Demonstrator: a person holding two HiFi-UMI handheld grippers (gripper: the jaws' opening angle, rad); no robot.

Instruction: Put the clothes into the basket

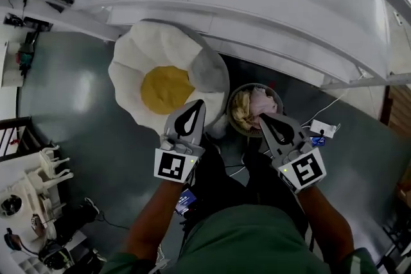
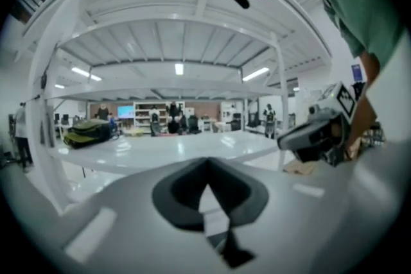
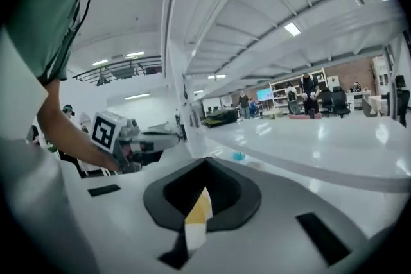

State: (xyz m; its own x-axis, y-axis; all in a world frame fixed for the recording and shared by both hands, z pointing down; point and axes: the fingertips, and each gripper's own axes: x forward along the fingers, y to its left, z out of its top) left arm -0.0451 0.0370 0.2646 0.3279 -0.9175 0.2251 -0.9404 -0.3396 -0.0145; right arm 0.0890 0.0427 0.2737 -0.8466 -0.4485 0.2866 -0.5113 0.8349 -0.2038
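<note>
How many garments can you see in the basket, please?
2: a cream-yellow garment at the basket's left and a pink garment at its right; more may be hidden underneath.

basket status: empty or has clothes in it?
Has clothes in it. The head view looks down into the basket, and bunched cream and pink clothes fill its inside.

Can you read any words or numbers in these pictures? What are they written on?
No words or numbers can be read anywhere.
Left cube and right cube: black-and-white square patterns only, no letters.
Blue tag at the person's waist: print too small to read.
White and blue packet on the floor: too small to read.
</note>
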